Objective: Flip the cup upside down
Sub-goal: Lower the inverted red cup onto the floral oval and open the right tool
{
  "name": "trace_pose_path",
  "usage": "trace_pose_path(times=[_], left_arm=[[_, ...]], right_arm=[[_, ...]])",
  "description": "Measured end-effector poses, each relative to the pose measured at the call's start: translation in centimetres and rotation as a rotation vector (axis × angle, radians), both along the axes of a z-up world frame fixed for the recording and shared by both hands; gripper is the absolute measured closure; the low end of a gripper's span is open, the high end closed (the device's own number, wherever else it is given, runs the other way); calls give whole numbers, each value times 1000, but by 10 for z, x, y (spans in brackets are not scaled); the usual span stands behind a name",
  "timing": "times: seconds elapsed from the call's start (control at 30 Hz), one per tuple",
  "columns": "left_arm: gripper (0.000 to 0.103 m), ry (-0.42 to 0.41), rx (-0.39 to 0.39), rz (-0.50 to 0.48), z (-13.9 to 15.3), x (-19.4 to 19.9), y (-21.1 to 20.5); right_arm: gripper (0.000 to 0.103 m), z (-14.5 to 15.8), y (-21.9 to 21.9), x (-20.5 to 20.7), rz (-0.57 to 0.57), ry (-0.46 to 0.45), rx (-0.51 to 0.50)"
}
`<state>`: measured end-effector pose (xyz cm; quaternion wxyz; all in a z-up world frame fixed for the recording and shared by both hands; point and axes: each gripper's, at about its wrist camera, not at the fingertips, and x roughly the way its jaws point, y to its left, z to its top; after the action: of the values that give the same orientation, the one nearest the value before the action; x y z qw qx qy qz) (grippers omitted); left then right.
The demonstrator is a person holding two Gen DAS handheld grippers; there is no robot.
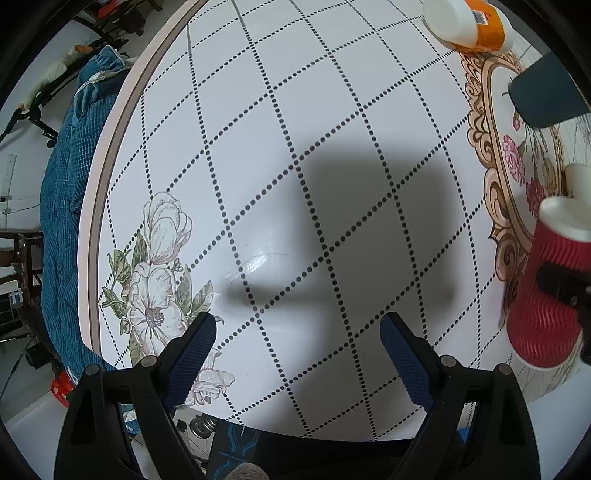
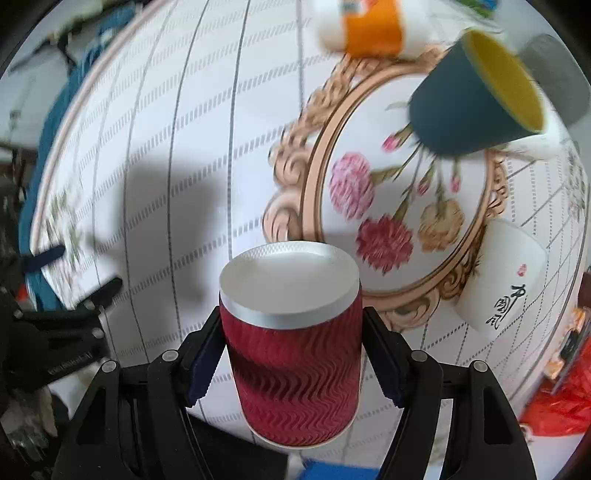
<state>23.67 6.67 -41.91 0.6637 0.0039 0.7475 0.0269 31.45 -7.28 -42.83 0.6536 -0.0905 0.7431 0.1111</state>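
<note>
A red ribbed paper cup (image 2: pixel 295 354) with a white base is held between the fingers of my right gripper (image 2: pixel 295 354), base pointing away from the camera and rim toward it, above the table. The same cup shows at the right edge of the left wrist view (image 1: pixel 546 295), gripped by the right gripper's black finger (image 1: pixel 565 284). My left gripper (image 1: pixel 299 354) is open and empty, hovering above the white round table (image 1: pixel 258 147) with its dotted grid. The left gripper also shows at the left of the right wrist view (image 2: pixel 74 295).
A dark blue cup with yellow inside (image 2: pixel 476 92) stands on the floral medallion. An orange-and-white bottle (image 2: pixel 373 26) lies at the far side. A white cup with black writing (image 2: pixel 498 280) lies at the right. A grey object (image 2: pixel 557 74) stands behind. A blue quilt (image 1: pixel 66 221) lies beyond the table's left edge.
</note>
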Motion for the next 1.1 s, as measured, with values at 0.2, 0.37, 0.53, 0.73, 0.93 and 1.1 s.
trace_pose_path(times=[0.2, 0.37, 0.53, 0.73, 0.93, 1.1], left_arm=[[12, 0, 3, 8, 4, 13, -9], [12, -4, -5, 14, 10, 27, -13], [12, -15, -8, -5, 18, 29, -22], [12, -20, -6, -43, 23, 18, -34], [12, -53, -2, -74, 33, 8, -45], [12, -119, 13, -108, 52, 7, -49]], right_arm=[[29, 23, -21, 5, -125, -263, 71], [29, 33, -29, 2, -201, -433, 104], [29, 35, -27, -17, -183, -489, 101], [29, 29, -27, -38, -220, -460, 90], [28, 23, -34, -55, -282, -420, 68], [12, 26, -39, -63, -321, -395, 41]])
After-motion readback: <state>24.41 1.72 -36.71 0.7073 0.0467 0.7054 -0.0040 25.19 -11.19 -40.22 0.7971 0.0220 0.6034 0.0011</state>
